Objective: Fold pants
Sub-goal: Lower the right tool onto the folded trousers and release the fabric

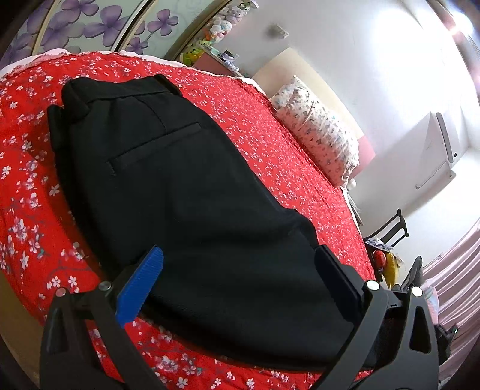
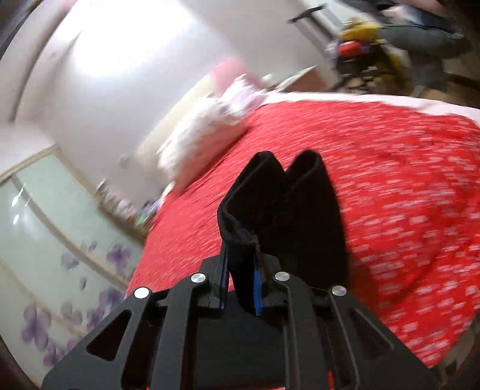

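Black pants (image 1: 180,195) lie flat on the red flowered bedspread (image 1: 264,120), waistband and back pocket at the far end. In the left wrist view my left gripper (image 1: 240,282) stands open low over the near part of the pants. Its blue-padded finger (image 1: 141,288) is at the fabric's left edge and its black finger (image 1: 339,279) is on the right. In the blurred right wrist view my right gripper (image 2: 241,255) is shut on a bunched black end of the pants (image 2: 288,204), which is held up above the bedspread (image 2: 390,180).
A white patterned pillow (image 1: 318,132) lies at the head of the bed against the wall. A wardrobe with purple flower doors (image 1: 105,21) stands beyond the bed. A dark chair piled with colourful things (image 1: 387,249) stands off the bed's right side.
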`<state>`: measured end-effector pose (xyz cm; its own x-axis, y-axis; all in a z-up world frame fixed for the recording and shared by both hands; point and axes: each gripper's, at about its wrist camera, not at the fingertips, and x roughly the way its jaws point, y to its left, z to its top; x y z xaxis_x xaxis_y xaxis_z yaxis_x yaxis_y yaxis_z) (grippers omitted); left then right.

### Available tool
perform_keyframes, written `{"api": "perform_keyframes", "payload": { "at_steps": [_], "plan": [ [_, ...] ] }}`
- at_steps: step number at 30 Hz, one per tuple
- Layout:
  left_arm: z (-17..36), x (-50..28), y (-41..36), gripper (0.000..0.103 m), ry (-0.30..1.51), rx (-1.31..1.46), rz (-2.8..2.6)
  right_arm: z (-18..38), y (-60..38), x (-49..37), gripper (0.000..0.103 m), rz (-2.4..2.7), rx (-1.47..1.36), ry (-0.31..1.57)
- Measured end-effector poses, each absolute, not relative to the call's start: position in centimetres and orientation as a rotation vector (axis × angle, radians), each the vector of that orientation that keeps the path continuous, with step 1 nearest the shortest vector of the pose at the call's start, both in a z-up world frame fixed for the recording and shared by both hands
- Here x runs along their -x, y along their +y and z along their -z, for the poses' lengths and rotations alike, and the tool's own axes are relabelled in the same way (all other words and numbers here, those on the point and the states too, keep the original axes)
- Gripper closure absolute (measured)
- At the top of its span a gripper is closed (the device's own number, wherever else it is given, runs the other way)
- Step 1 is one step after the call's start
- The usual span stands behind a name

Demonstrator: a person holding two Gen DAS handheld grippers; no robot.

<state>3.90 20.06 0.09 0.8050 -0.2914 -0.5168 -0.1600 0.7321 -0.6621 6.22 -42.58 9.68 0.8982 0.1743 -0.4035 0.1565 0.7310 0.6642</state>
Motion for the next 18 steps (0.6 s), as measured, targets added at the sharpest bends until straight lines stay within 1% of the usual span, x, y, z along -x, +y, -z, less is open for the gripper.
{"api": "perform_keyframes", "payload": {
  "at_steps": [5,13,16,18],
  "plan": [
    [-0.3,-4.0,19.8,0.002,0.650,0.742,0.068,-9.3,-34.2,-10.0,0.090,-0.165,-0.680,0.577],
    [-0.3,-4.1,19.9,0.002,0.653,0.738,0.073,-4.5,-24.7,-14.1,0.090,-0.266,-0.655,0.782],
    [-0.3,-4.1,20.0,0.002,0.652,0.740,0.076,-4.2,-22.8,-13.9,0.090,-0.270,-0.668,0.794],
    [-0.2,-4.1,20.0,0.002,0.652,0.740,0.077,-5.1,-21.9,-13.9,0.090,-0.280,-0.683,0.765]
  ]
}}
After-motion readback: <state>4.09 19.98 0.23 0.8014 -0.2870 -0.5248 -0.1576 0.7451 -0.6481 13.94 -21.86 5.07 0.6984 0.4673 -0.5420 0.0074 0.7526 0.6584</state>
